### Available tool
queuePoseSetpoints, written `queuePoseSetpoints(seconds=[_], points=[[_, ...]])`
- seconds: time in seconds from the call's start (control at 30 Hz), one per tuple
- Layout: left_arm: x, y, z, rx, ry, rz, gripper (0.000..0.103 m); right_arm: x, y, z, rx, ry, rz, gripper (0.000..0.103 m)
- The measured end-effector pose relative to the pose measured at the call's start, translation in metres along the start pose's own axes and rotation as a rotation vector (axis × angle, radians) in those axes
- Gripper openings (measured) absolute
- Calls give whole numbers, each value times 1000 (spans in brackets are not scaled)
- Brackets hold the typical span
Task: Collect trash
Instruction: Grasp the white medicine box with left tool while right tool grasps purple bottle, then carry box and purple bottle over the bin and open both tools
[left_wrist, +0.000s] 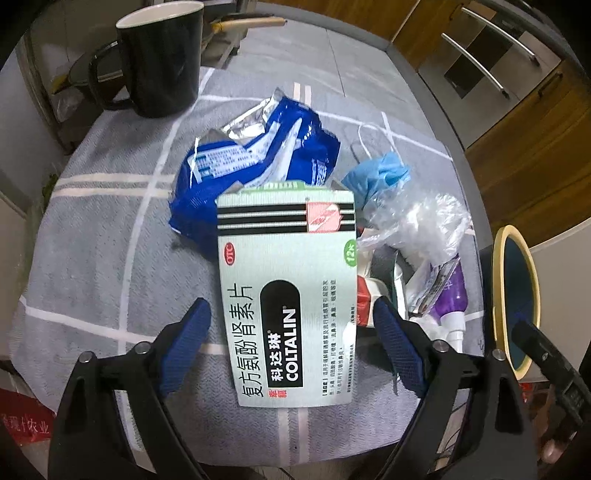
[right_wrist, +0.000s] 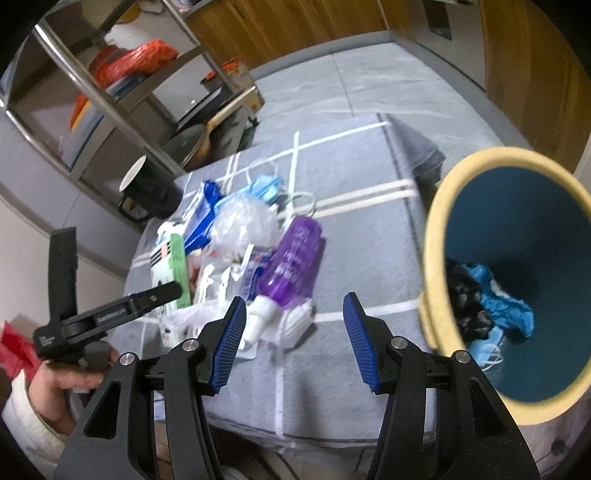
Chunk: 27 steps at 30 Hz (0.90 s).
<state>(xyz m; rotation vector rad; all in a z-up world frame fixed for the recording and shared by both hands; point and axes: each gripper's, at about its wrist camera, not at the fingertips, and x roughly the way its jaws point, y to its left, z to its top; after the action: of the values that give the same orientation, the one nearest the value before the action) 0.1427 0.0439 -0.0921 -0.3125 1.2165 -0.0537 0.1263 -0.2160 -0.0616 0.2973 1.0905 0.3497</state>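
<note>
A white and green medicine box (left_wrist: 288, 295) lies flat on the grey checked cloth. My left gripper (left_wrist: 291, 321) straddles it with a gap at each side, so it is open. Behind the box lie a blue foil wrapper (left_wrist: 258, 158), a blue face mask (left_wrist: 384, 173), a clear plastic bag (left_wrist: 417, 221) and a purple spray bottle (right_wrist: 291, 258). My right gripper (right_wrist: 295, 332) hangs open over bare cloth just in front of the bottle, holding nothing. A yellow-rimmed bin (right_wrist: 432, 258) stands to the right of it, with a blue mask and something dark inside.
A black mug (left_wrist: 162, 62) stands at the far left of the table. A metal shelf rack (right_wrist: 110, 92) with orange bags is behind it, and wooden cabinets (left_wrist: 517, 110) are on the right. A hand (right_wrist: 62, 380) grips the left tool at the table's near left edge.
</note>
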Motion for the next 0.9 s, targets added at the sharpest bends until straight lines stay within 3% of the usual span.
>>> queuePoseSetpoints(seconds=[0.07,0.37,0.6,0.9], points=[[3,2,-1,-3,17,-16,70,5,1,-3,-1,16,7,56],[-13,-3,-2,30,-10,-40,69,20,-1,0,44,36,35,56],[-44,-2,5,9,-92,-38,69,45,-3,7,84,66,45,56],[-60,-10,11,16,-144,-71,69,73,-5,14,135,103,76,50]])
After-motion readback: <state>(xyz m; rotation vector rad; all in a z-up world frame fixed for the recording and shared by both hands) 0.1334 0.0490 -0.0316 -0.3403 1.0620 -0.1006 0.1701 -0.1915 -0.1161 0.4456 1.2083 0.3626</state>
